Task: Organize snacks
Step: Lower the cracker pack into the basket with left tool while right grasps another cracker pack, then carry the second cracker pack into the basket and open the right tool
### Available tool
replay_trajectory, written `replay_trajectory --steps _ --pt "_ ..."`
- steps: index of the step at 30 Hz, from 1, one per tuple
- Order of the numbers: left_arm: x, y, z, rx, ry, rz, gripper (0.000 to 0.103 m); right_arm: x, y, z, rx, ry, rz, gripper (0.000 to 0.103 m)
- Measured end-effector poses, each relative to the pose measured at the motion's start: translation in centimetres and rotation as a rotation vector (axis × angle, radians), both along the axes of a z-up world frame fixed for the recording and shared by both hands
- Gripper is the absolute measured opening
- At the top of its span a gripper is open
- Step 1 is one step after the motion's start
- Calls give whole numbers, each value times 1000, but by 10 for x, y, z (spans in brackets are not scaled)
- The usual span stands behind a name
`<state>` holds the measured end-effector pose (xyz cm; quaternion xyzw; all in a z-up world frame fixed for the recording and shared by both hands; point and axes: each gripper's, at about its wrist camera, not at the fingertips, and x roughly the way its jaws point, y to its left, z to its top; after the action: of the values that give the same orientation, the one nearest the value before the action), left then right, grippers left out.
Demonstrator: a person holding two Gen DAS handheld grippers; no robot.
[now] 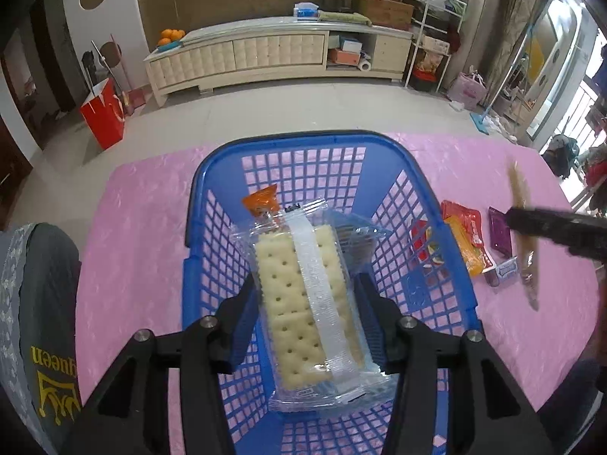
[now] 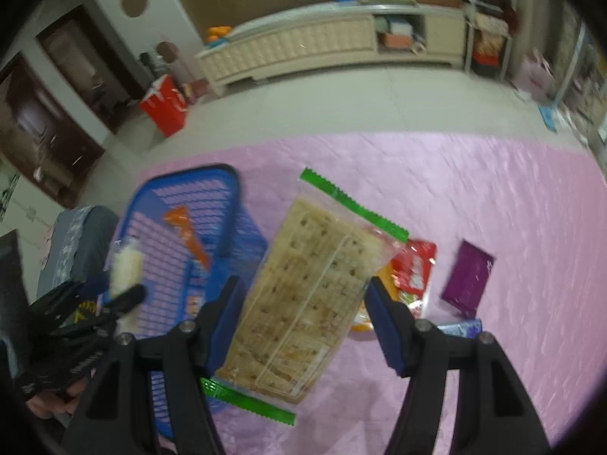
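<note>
Blue plastic, the lattice basket (image 1: 425,235) sits on the pink-covered surface (image 1: 144,250), and the left tool (image 1: 307,314) hangs over it with a clear pack of pale soda crackers (image 1: 303,295) between its pads. The left jaws look to be loosening; whether the pads yet press the wrapper I cannot tell. An orange sachet (image 1: 261,201) already lies at the far end of the basket.

To the right, the right tool (image 2: 303,326) pinches a green-edged pack of brown crackers (image 2: 307,295), lifted clear of the surface and tilted, its left pad against the wrapper. Near it on the right lie a red packet (image 2: 413,265) and a purple packet (image 2: 468,276), well apart from the basket.

Doing this step well probably means letting the pale pack fall flat beside the sachet, then drawing the left tool out leftward so the right one has room to bring its pack in level, without snagging the basket's rim.
</note>
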<state>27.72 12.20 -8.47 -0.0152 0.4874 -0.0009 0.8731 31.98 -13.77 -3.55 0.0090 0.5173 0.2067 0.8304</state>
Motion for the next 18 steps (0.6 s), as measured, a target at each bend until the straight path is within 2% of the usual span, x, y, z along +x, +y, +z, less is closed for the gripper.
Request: replay_trajectory --steps 2,5,13,18 --pt "-4 1 6 38 -18 -7 59 -2 10 6 4 -16 22 69" --pt "-13 4 18 61 -66 -22 65 -5 29 13 6 -34 61 69" --pt "-39 36 45 26 -137 7 66 -25 74 20 -30 -74 163 69" --pt "-52 61 49 19 -149 45 66 -33 108 16 -38 -72 224 69"
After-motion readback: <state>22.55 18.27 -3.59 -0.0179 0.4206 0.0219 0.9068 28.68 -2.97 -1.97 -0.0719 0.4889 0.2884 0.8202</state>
